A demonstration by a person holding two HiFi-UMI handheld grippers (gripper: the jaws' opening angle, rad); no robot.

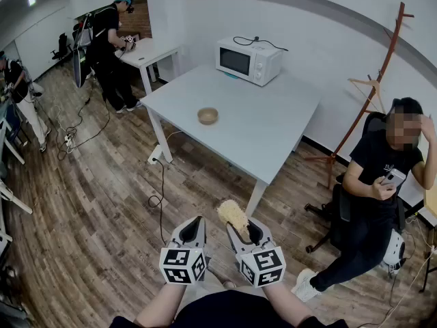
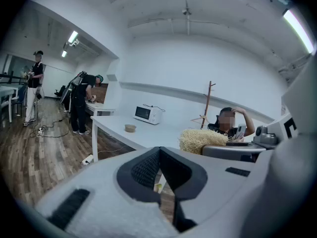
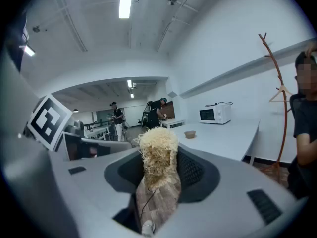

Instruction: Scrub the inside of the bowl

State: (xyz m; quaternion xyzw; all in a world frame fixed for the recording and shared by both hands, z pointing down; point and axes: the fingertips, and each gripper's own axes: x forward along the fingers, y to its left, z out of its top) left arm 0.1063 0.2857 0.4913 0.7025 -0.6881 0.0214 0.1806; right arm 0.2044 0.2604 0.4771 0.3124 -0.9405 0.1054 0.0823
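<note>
A small tan bowl (image 1: 208,115) stands alone on the white table (image 1: 273,139), well ahead of both grippers; it shows small in the left gripper view (image 2: 130,128) and the right gripper view (image 3: 189,134). My right gripper (image 1: 237,225) is shut on a straw-coloured loofah scrubber (image 1: 233,215), whose fibrous tuft (image 3: 157,155) sticks up between the jaws. My left gripper (image 1: 197,223) hangs beside it, shut with nothing in it. Both are held over the wooden floor, short of the table. From the left gripper view the scrubber (image 2: 200,139) shows to the right.
A white microwave (image 1: 248,60) sits at the table's far end. A seated person (image 1: 372,197) with a phone is to the right, by a wooden coat stand (image 1: 379,80). Other people stand at a second table (image 1: 147,50) at the back left. Cables (image 1: 160,183) trail on the floor.
</note>
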